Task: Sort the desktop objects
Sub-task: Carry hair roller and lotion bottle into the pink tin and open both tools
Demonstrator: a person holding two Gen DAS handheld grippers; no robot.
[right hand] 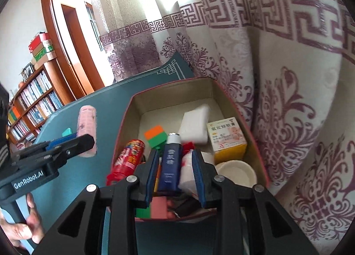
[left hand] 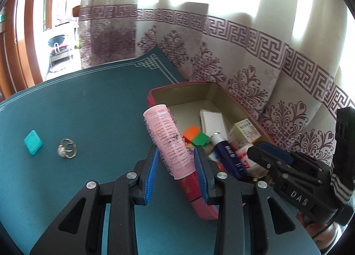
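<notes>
Left tool (left hand: 177, 161) grips a pink hair roller (left hand: 169, 141) low on its barrel, blue pads (left hand: 153, 170) pressed to both sides and the jaws only narrowly parted, at the near-left corner of a red storage box (left hand: 153, 97) that sits against the patterned curtain (left hand: 244, 59) on the far right of the green desk (left hand: 88, 104). The right tool (right hand: 174, 172) hangs over the box's near end with a dark blue tube (right hand: 172, 166) lying between its pads; whether they press on it cannot be told, though the jaws look slightly parted. To finish the step well, the roller probably needs carrying right, clear over the box rim, and lowering into the open floor by the white packet (right hand: 195, 126) at the far end before release, keeping out of the right tool's way. The roller's long axis runs near to far and leans left at the top, its free open end pointing up and away from the tool. An orange-and-green block (right hand: 155, 136), a red can (right hand: 127, 157), a yellow-and-white carton (right hand: 226, 137) and a white jar lid (right hand: 235, 170) already crowd the box. Left on the desk, well apart from the box, lie a teal square piece (left hand: 33, 142) and, just beside it, a gold ring-shaped clip (left hand: 67, 148), both apparently unsorted.
</notes>
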